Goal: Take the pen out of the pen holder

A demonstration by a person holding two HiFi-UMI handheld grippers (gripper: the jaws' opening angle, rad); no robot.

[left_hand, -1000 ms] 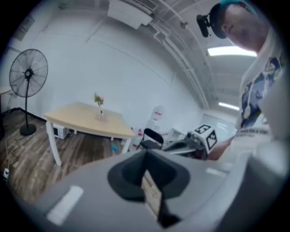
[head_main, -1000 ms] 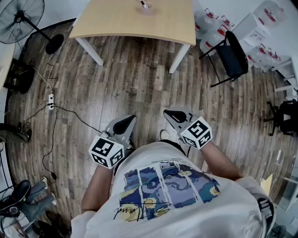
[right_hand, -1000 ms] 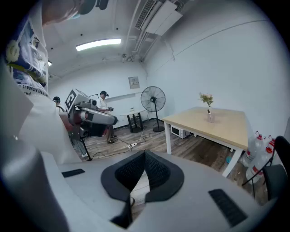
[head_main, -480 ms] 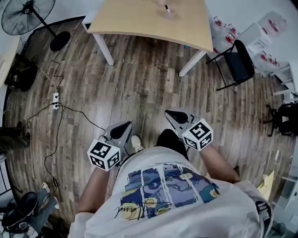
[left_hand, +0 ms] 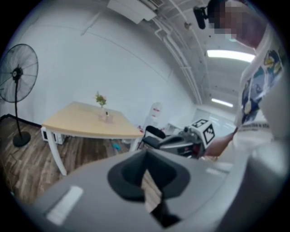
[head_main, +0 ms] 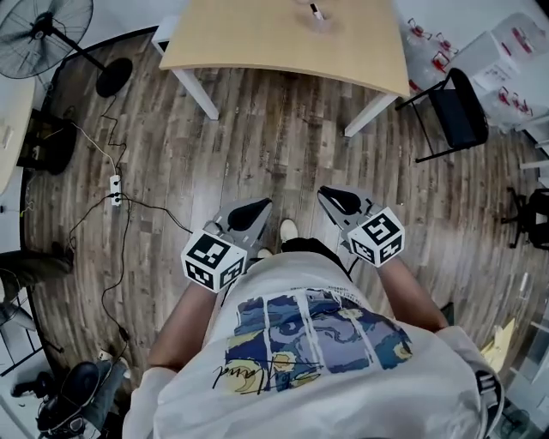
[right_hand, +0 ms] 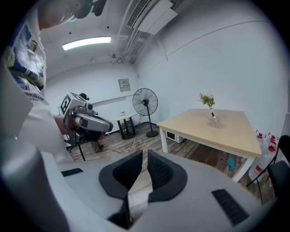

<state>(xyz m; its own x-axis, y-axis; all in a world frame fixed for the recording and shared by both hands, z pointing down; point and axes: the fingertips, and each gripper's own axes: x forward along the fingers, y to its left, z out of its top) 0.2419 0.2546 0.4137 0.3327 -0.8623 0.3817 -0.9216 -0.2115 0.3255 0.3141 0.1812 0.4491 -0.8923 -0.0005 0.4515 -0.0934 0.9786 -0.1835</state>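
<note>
A clear pen holder (head_main: 319,19) with a dark pen (head_main: 315,10) in it stands on the light wooden table (head_main: 257,43) at the top of the head view, far ahead of both grippers. The pen holder (left_hand: 107,117) shows small in the left gripper view, and small (right_hand: 215,121) in the right gripper view. My left gripper (head_main: 249,214) is held at waist height over the floor, shut and empty. My right gripper (head_main: 343,202) is beside it, its jaws opening a narrow slit with nothing between them.
A standing fan (head_main: 43,30) is at the far left. A power strip (head_main: 114,189) with cables lies on the wooden floor. A black chair (head_main: 459,107) and water bottles (head_main: 437,51) stand right of the table. Small flowers (right_hand: 207,99) stand behind the pen holder.
The person has walked toward the table, which now sits nearer in the head view. Both grippers have moved forward with the body, still side by side.
</note>
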